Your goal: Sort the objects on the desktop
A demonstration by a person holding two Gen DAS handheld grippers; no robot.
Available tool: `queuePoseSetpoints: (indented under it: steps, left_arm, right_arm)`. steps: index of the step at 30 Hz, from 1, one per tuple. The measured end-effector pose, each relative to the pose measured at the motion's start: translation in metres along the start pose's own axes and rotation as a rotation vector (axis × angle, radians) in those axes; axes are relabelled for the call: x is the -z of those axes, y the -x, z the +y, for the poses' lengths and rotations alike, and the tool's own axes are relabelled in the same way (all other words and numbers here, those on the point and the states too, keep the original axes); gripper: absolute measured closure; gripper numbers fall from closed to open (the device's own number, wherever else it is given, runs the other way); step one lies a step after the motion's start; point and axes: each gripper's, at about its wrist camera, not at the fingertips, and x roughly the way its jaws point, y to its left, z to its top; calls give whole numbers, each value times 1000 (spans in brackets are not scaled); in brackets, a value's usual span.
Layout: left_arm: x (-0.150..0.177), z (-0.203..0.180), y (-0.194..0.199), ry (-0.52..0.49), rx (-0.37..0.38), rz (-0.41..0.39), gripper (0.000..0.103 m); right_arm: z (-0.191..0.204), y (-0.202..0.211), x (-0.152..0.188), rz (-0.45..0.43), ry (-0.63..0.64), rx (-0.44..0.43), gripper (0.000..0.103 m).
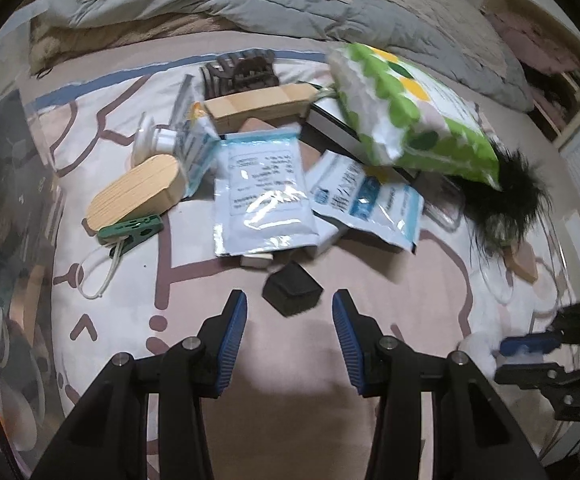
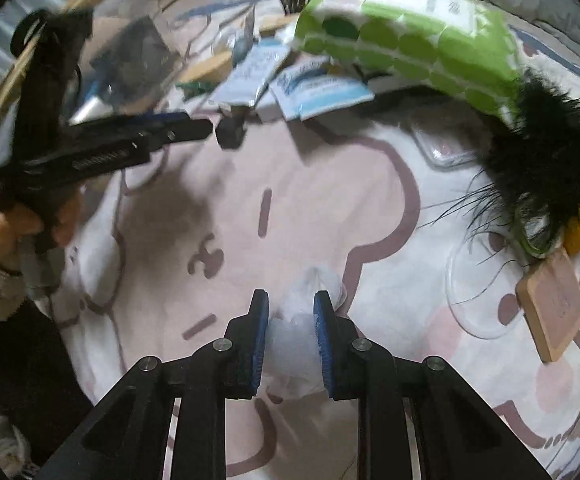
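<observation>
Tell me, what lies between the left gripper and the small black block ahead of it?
Nothing: in the left wrist view only bare printed sheet separates the open left gripper from the black block.

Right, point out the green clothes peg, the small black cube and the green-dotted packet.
green clothes peg [image 1: 134, 231], left wrist view, middle of its body.
small black cube [image 1: 292, 289], left wrist view, its top face.
green-dotted packet [image 2: 405, 36], right wrist view, its dotted front.
</observation>
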Motion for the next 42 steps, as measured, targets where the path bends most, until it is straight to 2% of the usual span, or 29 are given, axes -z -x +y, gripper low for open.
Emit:
queuePoseSetpoints:
  steps: [1,4,6,8,13,19,24,32,36,41,42]
  left_arm:
    - [-2,3,-1,19,8,0,58]
    - [-9,9,-3,56,29,0,73]
    - [-11,11,-7,75,45,5,74]
    - [-11,11,-10,80,54,14,80]
    - [-15,6,-23,99,48,47,80]
    - [-18,6,-36,91,-13,56,80]
    - [-16,-7,-39,-17,-82,40,80]
    - [-6,-14,-38,-54,-100,68,80]
    - [0,-4,-29,-6,-64,99,80]
    - [13,9,-13,64,36,196,80]
    - [14,12,-8,86,55,192,80]
  right_arm:
    - [-1,5,-1,-12,-15,-1,80]
    - [-3,14,-4,-44,-42,-26,80]
    - [-5,20,-6,-62,-63,-46,80]
    - [-5,24,-7,-73,-63,-46,80]
    - [2,21,-7,-76,-57,-38,80]
    - [1,17,-6,-73,-63,-15,80]
    - [-7,9,-3,-60,-93,17,80]
    - [-26,21,4,-76,-151,28,80]
    - [-30,21,5,-74,-171,47,80]
    - [-28,18,2,-68,-175,58,80]
    - [-27,18,1,-70,-173,56,80]
